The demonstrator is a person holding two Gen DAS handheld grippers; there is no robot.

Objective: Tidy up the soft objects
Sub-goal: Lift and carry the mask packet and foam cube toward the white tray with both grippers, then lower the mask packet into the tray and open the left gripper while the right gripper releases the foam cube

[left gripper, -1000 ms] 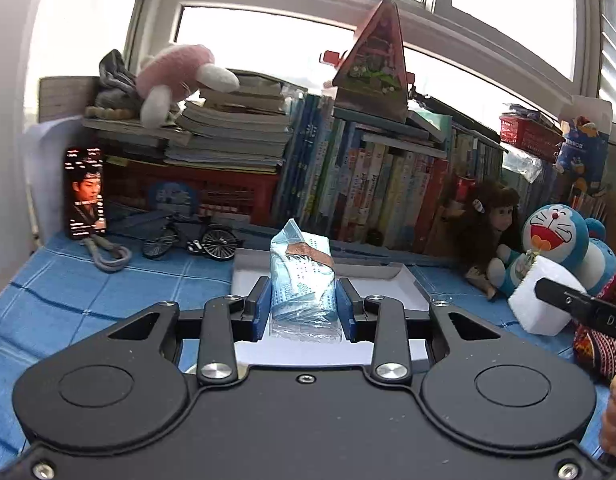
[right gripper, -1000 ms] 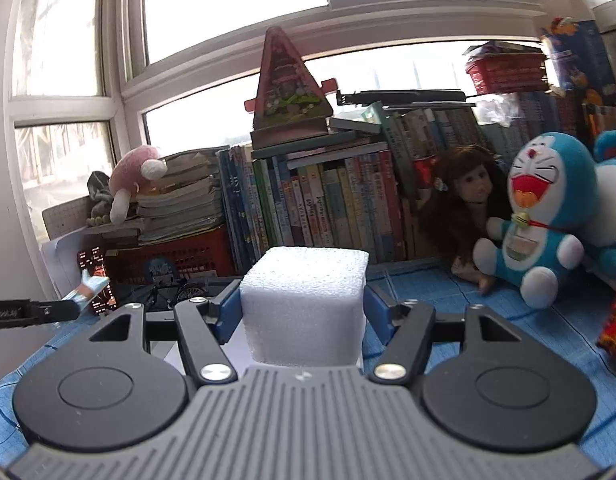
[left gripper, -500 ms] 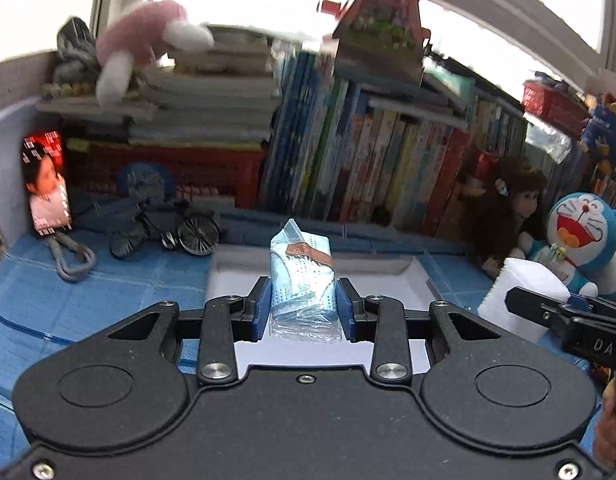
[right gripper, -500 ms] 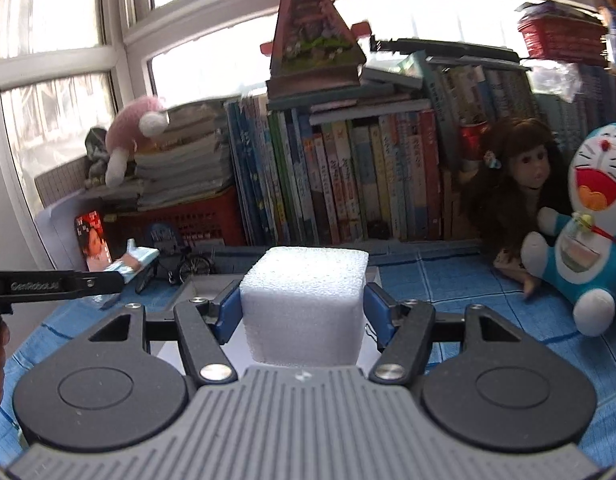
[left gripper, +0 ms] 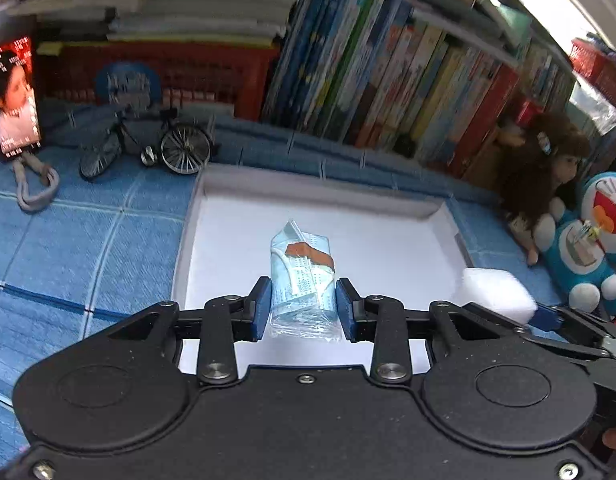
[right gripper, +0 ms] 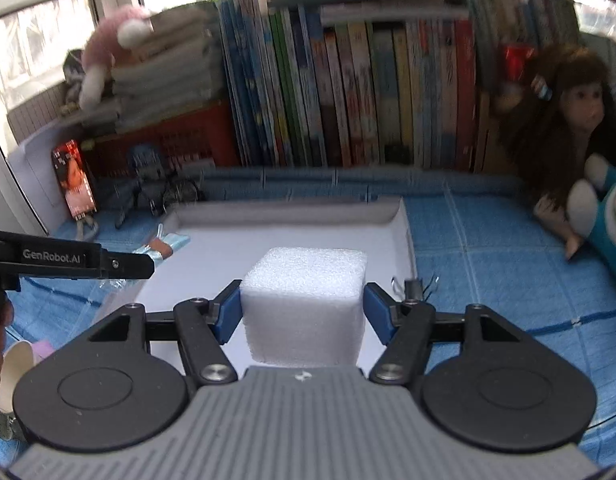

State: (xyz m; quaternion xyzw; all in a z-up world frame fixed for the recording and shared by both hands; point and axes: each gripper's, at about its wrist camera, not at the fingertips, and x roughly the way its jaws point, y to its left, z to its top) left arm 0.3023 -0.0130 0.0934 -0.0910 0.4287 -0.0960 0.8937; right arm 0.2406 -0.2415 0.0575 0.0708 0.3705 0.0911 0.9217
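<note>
Left gripper point(left gripper: 303, 306) clamped on a plastic-wrapped pack of blue face masks point(left gripper: 301, 276), pads pressing both its sides, held above the white tray point(left gripper: 388, 248). Right gripper point(right gripper: 303, 312) clamped on a white foam cube point(right gripper: 305, 300), also above the tray's floor, nearer its 3 o'clock wall in the left wrist view. From the left camera, foam cube point(left gripper: 496, 290) at 3 o'clock of the mask pack. From the right camera, mask pack point(right gripper: 163, 246) at 9 o'clock. Beyond the tray at 12 o'clock, a row of books point(right gripper: 348, 92); model bicycle point(left gripper: 147, 144) at 10 o'clock; doll point(left gripper: 544, 164) and blue plush cat point(left gripper: 592, 240) at 2 to 3 o'clock.
</note>
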